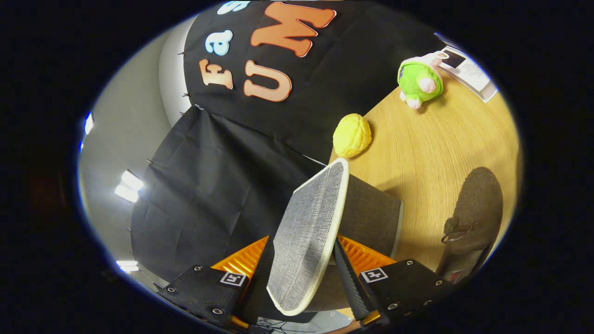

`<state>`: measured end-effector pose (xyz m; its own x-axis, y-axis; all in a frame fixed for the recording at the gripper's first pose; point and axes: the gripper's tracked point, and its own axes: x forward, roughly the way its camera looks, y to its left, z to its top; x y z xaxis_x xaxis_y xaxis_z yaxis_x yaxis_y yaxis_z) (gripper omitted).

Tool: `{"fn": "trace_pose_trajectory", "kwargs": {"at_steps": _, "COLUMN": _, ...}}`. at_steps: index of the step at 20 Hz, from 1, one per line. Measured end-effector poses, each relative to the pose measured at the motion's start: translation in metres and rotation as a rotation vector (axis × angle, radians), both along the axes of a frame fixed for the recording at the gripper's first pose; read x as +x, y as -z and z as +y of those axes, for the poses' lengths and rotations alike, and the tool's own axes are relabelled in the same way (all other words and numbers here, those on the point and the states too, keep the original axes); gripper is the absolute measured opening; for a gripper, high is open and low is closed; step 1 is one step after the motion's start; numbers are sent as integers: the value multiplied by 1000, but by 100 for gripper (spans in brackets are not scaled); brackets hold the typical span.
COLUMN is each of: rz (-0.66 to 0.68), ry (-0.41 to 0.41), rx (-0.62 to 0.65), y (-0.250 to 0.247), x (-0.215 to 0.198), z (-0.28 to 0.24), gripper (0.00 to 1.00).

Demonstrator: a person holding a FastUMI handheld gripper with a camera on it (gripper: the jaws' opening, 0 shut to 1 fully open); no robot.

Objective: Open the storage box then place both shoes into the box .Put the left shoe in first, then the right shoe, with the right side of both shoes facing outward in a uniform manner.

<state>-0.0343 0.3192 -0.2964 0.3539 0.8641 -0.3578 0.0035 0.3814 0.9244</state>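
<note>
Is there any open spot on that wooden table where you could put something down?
Yes: bare wood lies between the yellow toy, the green toy and the brown shoe. It is crowded near the gripper, whose jaws are shut on the box lid, with the grey box close behind.

The wooden table [431, 153] carries a grey fabric storage box [371, 213]. Near the box lies a yellow soft toy [351, 135]. Further away sits a green plush toy [419, 82], with a paper sheet [468, 72] just beside it. A brown shoe [475, 213] lies beside the box.
</note>
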Motion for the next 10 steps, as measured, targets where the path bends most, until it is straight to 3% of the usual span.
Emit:
{"fn": "trace_pose_trajectory", "kwargs": {"at_steps": 1, "rz": 16, "ry": -25, "rx": -21, "y": 6, "x": -5, "z": 2, "gripper": 65}}
{"fn": "trace_pose_trajectory", "kwargs": {"at_steps": 5, "rz": -16, "ry": 51, "rx": -18, "y": 0, "x": 8, "z": -9, "gripper": 27}}
{"fn": "trace_pose_trajectory", "kwargs": {"at_steps": 7, "rz": -16, "ry": 73, "rx": 21, "y": -17, "x": 13, "z": -7, "gripper": 16}}
{"fn": "trace_pose_trajectory", "kwargs": {"at_steps": 10, "rz": -38, "ry": 80, "rx": 8, "y": -23, "x": 20, "z": -5, "gripper": 8}}
